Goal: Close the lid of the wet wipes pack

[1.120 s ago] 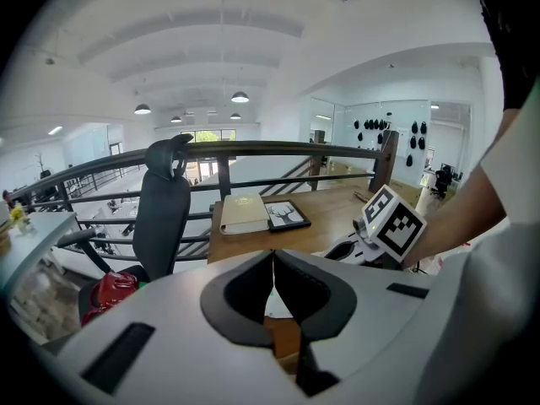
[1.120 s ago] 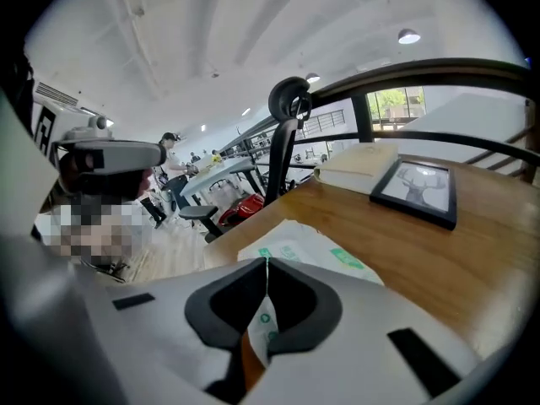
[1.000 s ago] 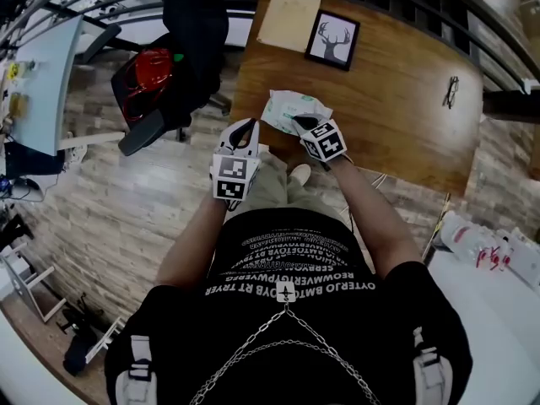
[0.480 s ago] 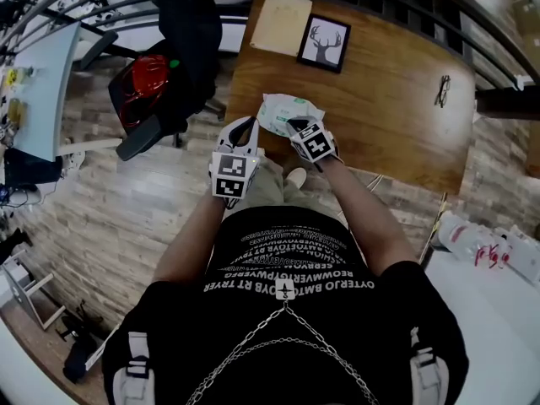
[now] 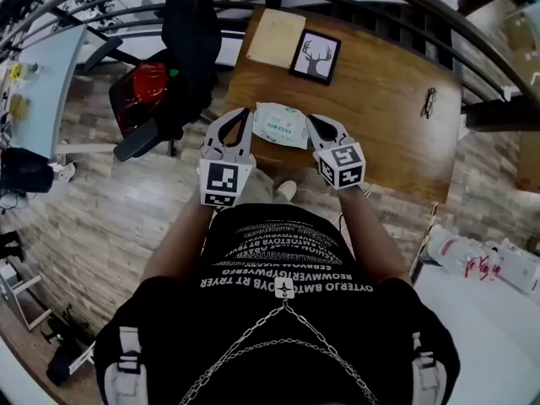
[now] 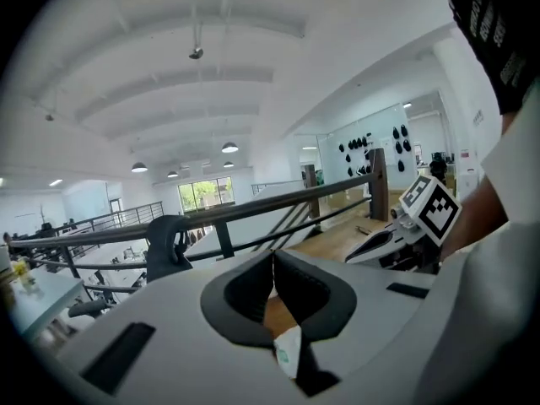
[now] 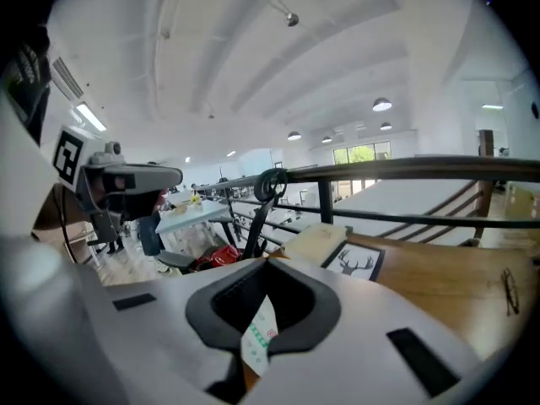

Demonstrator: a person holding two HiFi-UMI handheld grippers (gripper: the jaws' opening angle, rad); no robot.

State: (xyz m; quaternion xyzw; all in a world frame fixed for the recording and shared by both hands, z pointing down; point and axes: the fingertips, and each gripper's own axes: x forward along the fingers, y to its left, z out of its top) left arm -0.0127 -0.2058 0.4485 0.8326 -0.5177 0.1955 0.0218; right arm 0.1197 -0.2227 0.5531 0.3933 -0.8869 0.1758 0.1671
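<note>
The wet wipes pack [image 5: 281,125], white and green, lies flat near the front edge of the wooden table [image 5: 380,116]. Its lid looks down, though it is small in the head view. My left gripper [image 5: 243,113] hangs in the air just left of the pack with its jaws together and nothing in them. My right gripper [image 5: 311,120] hovers just right of the pack, also shut and empty. A sliver of the pack [image 6: 288,353] shows below the left gripper [image 6: 272,254]. Likewise, the pack [image 7: 257,344] peeks out under the right gripper [image 7: 266,262].
A framed deer picture [image 5: 316,57] and a beige pad [image 5: 276,36] lie at the table's far edge, and glasses [image 5: 429,101] lie at the right. A black railing runs behind the table. A chair with a red bag [image 5: 143,87] stands on the floor to the left.
Both grippers have lifted up and moved apart. The right gripper's tip has come off the pack and now sits beside it. The pack lies flatter than before.
</note>
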